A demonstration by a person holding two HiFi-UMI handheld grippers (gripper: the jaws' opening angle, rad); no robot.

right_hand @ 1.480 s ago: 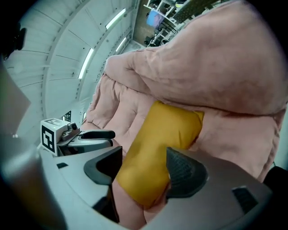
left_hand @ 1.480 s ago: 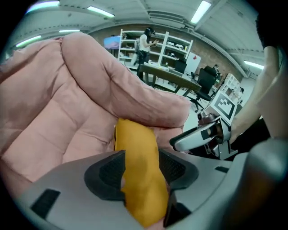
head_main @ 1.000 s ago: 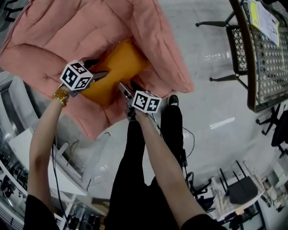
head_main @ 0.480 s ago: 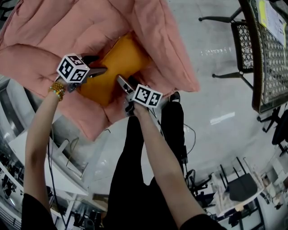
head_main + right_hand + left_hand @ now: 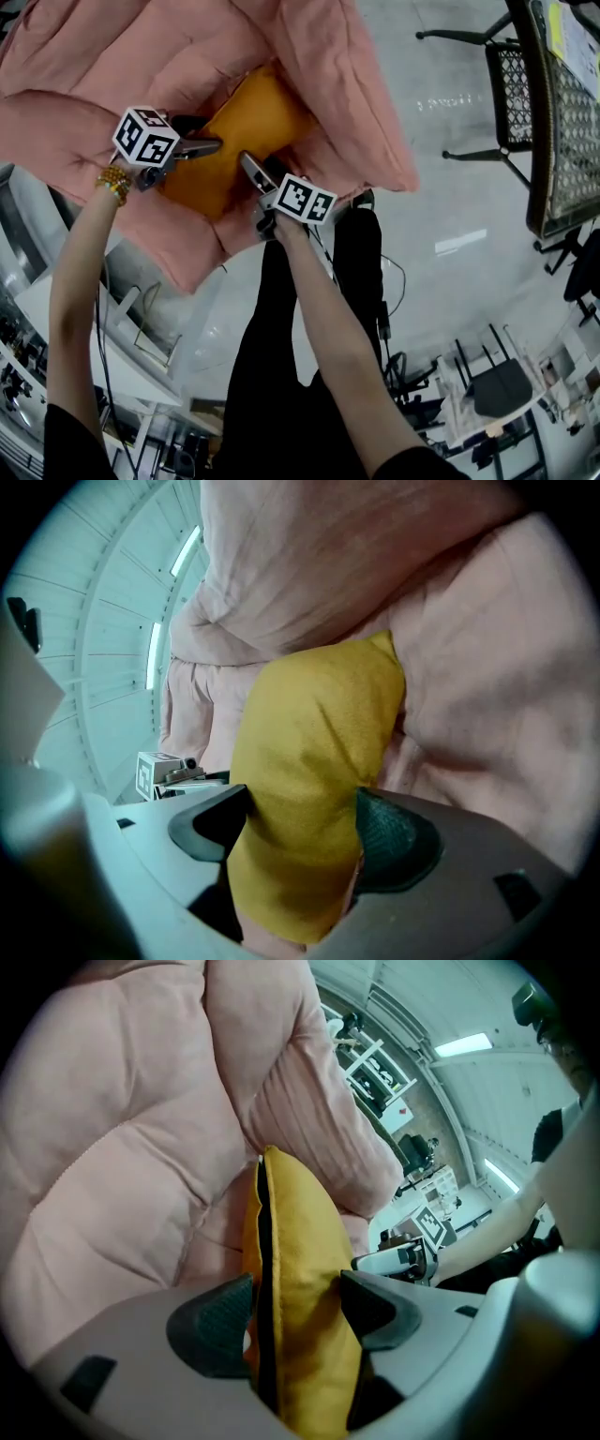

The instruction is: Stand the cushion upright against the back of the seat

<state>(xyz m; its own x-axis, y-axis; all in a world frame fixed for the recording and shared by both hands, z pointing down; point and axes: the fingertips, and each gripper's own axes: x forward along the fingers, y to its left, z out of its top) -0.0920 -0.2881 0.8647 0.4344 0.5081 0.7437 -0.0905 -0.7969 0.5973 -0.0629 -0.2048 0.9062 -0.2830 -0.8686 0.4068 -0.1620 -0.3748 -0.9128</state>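
A mustard-yellow cushion (image 5: pixel 246 131) stands on edge in the hollow of a padded pink seat (image 5: pixel 103 66), its far corner against the pink back padding (image 5: pixel 375 555). My left gripper (image 5: pixel 208 147) grips its left end: in the left gripper view the cushion (image 5: pixel 298 1269) fills the gap and both pads (image 5: pixel 214 1327) press on it. My right gripper (image 5: pixel 251 169) is at the near right end. Its jaws have just been opening and now stand wide, with the cushion (image 5: pixel 309 761) loose between the pads (image 5: pixel 394 836).
The pink padding rises round the cushion on the left, behind and on the right (image 5: pixel 361 103). A metal lattice table (image 5: pixel 562 112) and dark chair (image 5: pixel 502 84) stand to the right on the shiny floor. My legs (image 5: pixel 309 309) are just before the seat's front edge.
Both grippers have sunk a little toward the seat with the cushion between them. My left gripper has rolled slightly. The cushion sits a bit deeper in the hollow.
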